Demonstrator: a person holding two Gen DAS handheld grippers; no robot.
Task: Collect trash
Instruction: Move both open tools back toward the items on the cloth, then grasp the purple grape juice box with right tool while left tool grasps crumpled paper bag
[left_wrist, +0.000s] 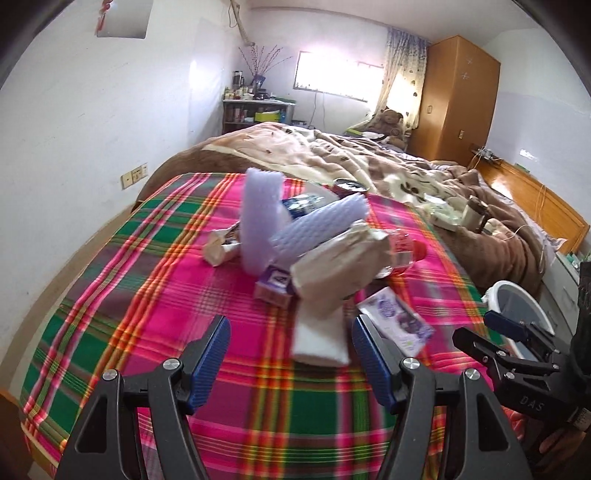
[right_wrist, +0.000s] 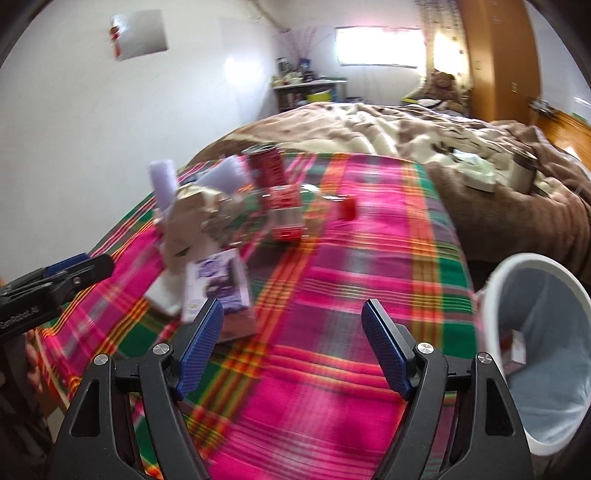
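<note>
A pile of trash lies on the pink and green plaid cloth (left_wrist: 166, 295): two purple foam net sleeves (left_wrist: 260, 218), a crumpled brown paper bag (left_wrist: 340, 262), a white folded tissue (left_wrist: 319, 339), a purple carton (left_wrist: 275, 286), a purple wrapper (left_wrist: 397, 319), a clear bottle with red cap (left_wrist: 404, 249) and a dark can (left_wrist: 349, 186). My left gripper (left_wrist: 290, 328) is open, just short of the white tissue. My right gripper (right_wrist: 293, 314) is open and empty over bare cloth, with the purple wrapper (right_wrist: 218, 284) at its left finger. The white trash bin (right_wrist: 543, 354) stands at the right.
A brown and cream blanket (left_wrist: 332, 155) covers the far bed, with a tissue box (right_wrist: 478, 175) and a cup (right_wrist: 522, 171) on it. A teddy bear (left_wrist: 388, 122), a wooden wardrobe (left_wrist: 458, 96) and a cluttered shelf (left_wrist: 258, 110) stand at the back. The bin holds a small box (right_wrist: 517, 347).
</note>
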